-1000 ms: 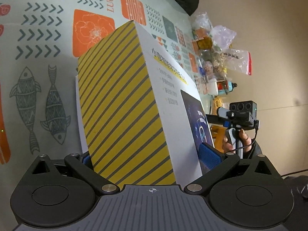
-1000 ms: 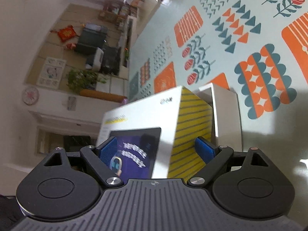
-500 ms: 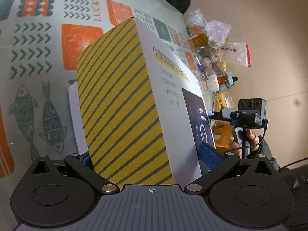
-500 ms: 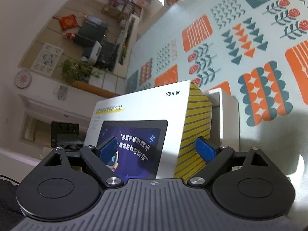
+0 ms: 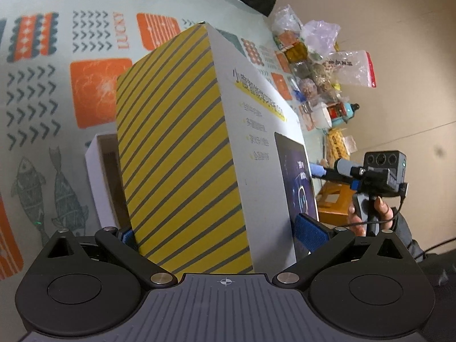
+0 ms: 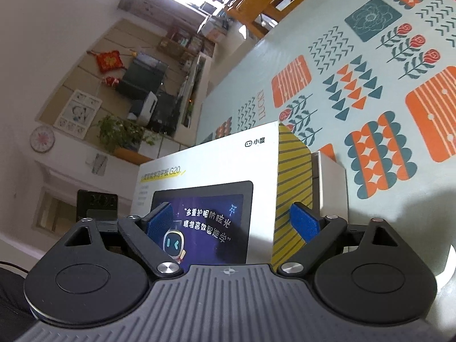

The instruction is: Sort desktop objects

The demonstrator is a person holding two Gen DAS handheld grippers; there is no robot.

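Item: yellow-striped box (image 5: 182, 148), upright at the near desk (image 5: 37, 131) edge, beside a white tray (image 5: 98, 176). Left gripper (image 5: 219, 232) and right gripper (image 6: 230, 222) both clamp its ends. Risk: uneven pull tips it.

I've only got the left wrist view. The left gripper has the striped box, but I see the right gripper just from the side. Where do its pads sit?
Observer: In the right wrist view, the right gripper straddles a corner of the striped box. One pad lies over the printed front and the other pad over the yellow striped side.
Operator: Is it clamped on?
Observer: I cannot tell. Its jaws stand wide apart, and contact with the box is not clear.
Operator: What is on the front face near that pad?
Observer: A picture of a tablet screen with a small cartoon robot.
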